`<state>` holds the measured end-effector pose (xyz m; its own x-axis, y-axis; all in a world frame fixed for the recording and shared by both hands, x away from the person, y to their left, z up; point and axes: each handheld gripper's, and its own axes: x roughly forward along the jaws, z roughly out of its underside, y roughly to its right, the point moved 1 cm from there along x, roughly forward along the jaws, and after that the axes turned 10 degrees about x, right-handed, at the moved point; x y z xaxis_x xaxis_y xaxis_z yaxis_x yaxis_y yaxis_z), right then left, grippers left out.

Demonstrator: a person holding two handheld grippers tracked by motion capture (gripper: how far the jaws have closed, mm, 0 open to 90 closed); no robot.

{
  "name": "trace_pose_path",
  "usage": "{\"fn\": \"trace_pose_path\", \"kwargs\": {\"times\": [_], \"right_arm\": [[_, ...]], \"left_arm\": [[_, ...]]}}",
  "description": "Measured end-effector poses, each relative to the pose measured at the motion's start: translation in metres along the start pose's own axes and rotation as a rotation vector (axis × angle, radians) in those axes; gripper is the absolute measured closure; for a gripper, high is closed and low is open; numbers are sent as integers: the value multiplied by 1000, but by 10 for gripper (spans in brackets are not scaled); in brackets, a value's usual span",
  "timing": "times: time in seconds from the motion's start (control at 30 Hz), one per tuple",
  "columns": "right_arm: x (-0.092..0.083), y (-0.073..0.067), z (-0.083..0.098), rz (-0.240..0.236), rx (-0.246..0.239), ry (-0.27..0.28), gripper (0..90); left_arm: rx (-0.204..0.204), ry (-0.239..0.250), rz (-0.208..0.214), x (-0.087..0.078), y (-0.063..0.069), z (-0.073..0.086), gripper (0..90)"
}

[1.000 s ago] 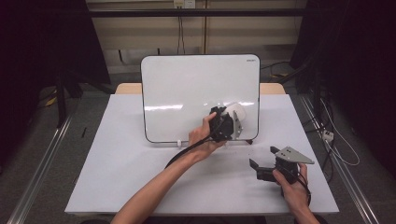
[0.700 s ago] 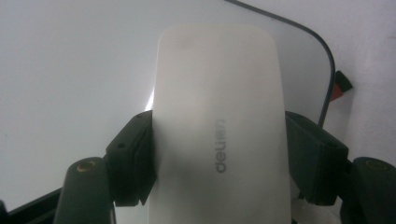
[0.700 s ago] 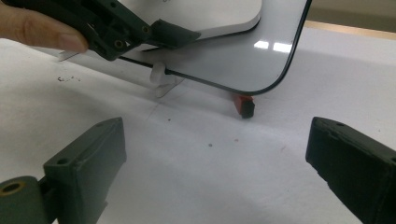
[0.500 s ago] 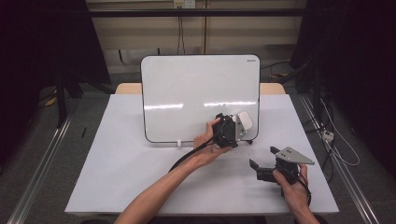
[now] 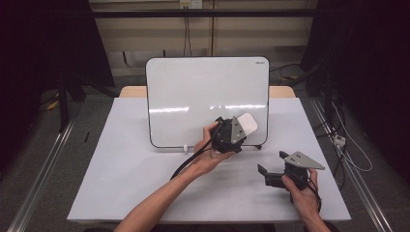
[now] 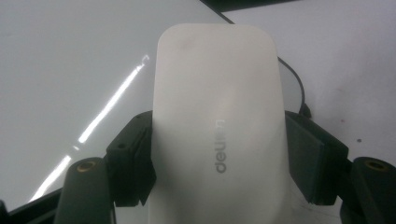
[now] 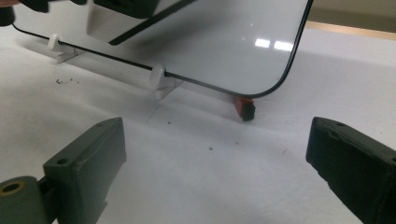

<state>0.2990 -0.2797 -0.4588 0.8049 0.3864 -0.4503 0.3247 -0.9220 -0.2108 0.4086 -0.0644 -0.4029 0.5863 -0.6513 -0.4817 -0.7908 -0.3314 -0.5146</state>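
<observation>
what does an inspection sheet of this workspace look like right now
surface: white table, a few dark specks near the board
job's things: white eraser clamped at both sides; whiteboard wiped blank, propped on white clips
clutter: small red and black block under the board's corner
grippers: left gripper shut on the eraser, in front of the board's lower right; right gripper open, low over the table, nothing between its jaws
cables: black cable trails from the left gripper along the forearm
surroundings: dark curtains at both sides, cords on the floor at right
</observation>
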Motion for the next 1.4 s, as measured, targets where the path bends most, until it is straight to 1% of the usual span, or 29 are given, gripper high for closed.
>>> {"fn": "trace_pose_path", "kwargs": {"times": [0.07, 0.1, 0.17, 0.23, 0.3, 0.4, 0.47, 0.63, 0.7, 0.77, 0.8, 0.9, 0.93, 1.0, 1.07, 1.13, 1.23, 1.3, 1.37, 1.4], "right_arm": [[2, -1, -1, 3, -9, 3, 48], [3, -2, -1, 0, -6, 1, 49], [5, -3, -1, 0, -15, -4, 48], [5, -3, -1, 2, -14, -4, 48], [5, -2, -1, 3, -14, -4, 48], [5, -2, -1, 3, -10, -3, 48], [4, -2, -1, 2, -13, -1, 48], [4, -3, -1, -4, -13, 0, 48], [4, -3, -1, -3, -16, 2, 48], [3, -4, 0, -5, -21, 0, 48], [3, -4, 0, 0, -19, -1, 51], [4, -4, -1, 1, -18, 1, 54], [4, -5, -1, -2, -20, 2, 53], [5, -5, -1, -3, -23, -4, 53], [5, -5, -2, -10, -9, 1, 53], [6, -6, -2, -12, -2, 0, 53], [6, -8, -2, -16, -4, -7, 52], [5, -8, -2, -15, -11, 2, 52], [5, -7, -2, -15, -9, 3, 52], [5, -6, -1, -15, -10, 0, 52]], "left_arm": [[-3, 3, -4, -5, -1, 2, 310], [-5, 4, -6, -8, -3, 3, 310], [-25, 9, -3, -12, -6, 5, 311], [-49, 13, -10, -15, -10, 8, 310], [-65, 4, -17, -19, -14, 11, 310], [-81, 0, -40, -26, -19, 14, 310], [-106, 8, -44, -32, -24, 17, 310], [-118, 5, -79, -42, -30, 21, 310], [-136, 7, -95, -47, -33, 22, 310], [-158, -7, -100, -52, -36, 23, 310], [-169, 5, -111, -54, -37, 23, 310], [-185, 13, -126, -64, -40, 26, 310], [-182, 11, -129, -66, -42, 27, 310], [-191, 10, -137, -70, -45, 29, 310], [-199, 10, -140, -75, -48, 33, 310], [-191, 1, -148, -79, -51, 37, 310], [-197, -6, -160, -86, -53, 44, 310], [-210, -10, -171, -91, -55, 50, 310], [-215, -21, -186, -93, -56, 55, 310], [-213, -31, -186, -94, -58, 58, 310]]}}
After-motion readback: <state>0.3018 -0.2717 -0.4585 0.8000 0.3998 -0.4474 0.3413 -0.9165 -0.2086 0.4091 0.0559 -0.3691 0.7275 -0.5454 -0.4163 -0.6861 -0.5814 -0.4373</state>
